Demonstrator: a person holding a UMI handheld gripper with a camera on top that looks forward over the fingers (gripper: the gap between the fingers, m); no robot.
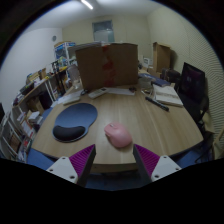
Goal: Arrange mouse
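Note:
A pink mouse (pixel 118 135) lies on the wooden table (pixel 150 120), just ahead of the fingers and apart from them. A dark blue round mouse pad (pixel 75 120) lies on the table to the mouse's left. My gripper (pixel 113 160) is open and empty, with its magenta pads (pixel 80 160) spread wide at the table's near edge. The mouse sits between the lines of the two fingers but beyond their tips.
A brown cardboard box (pixel 106 65) stands at the table's far side. A laptop (pixel 190 85) and papers (pixel 165 96) are at the right. Shelves with clutter (pixel 30 105) stand at the left. A pen (pixel 155 103) lies near the papers.

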